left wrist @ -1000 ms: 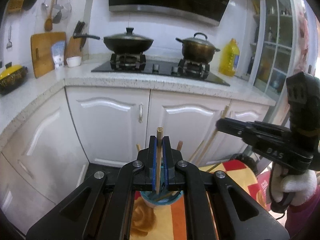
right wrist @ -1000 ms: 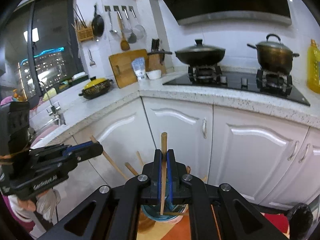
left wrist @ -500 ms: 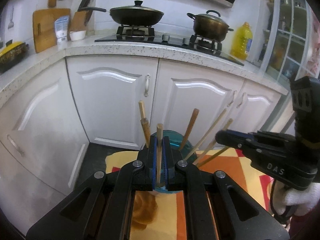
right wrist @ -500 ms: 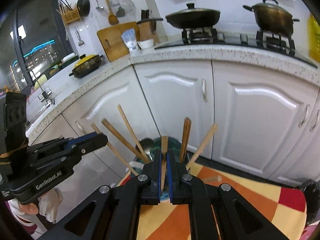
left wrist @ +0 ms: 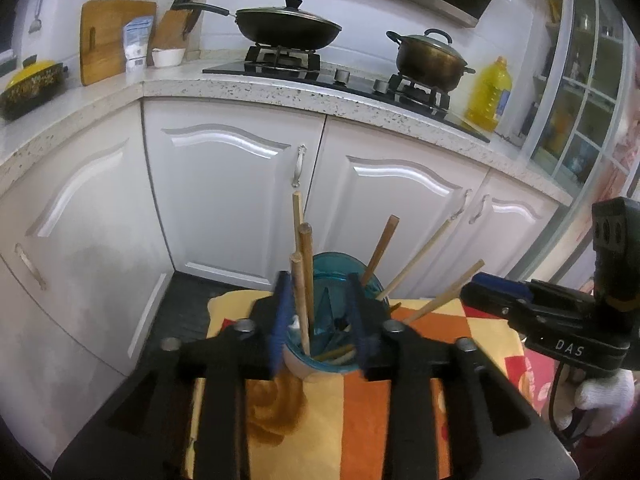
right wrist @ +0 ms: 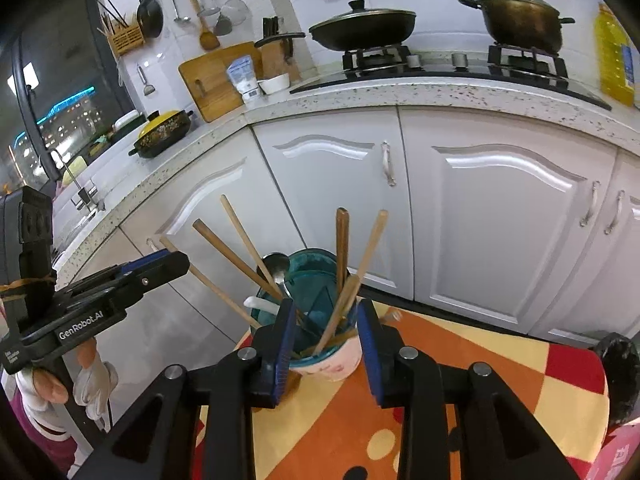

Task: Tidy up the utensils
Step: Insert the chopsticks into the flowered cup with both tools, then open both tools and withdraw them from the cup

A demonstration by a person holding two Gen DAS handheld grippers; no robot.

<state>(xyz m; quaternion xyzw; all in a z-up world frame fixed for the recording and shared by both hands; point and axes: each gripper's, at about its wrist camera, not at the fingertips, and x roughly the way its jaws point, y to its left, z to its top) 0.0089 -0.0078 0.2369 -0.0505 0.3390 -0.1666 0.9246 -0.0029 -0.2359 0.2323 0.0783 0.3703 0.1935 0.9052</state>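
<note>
Both claws hang over a teal utensil cup [left wrist: 335,344] that stands on an orange and yellow patterned cloth [left wrist: 360,412] covering the surface. The left claw [left wrist: 320,320] is spreading its jaws; wooden chopsticks [left wrist: 305,280] rise between them, just inside the left pad, and the pads do not press on them. The right claw [right wrist: 326,340] is likewise spreading, its blue pads either side of the cup [right wrist: 320,304], with a chopstick [right wrist: 348,296] leaning free between them. More chopsticks and a metal spoon [right wrist: 276,266] fan out of the cup beyond the claws. White cabinet doors [right wrist: 500,220] stand behind.
</note>
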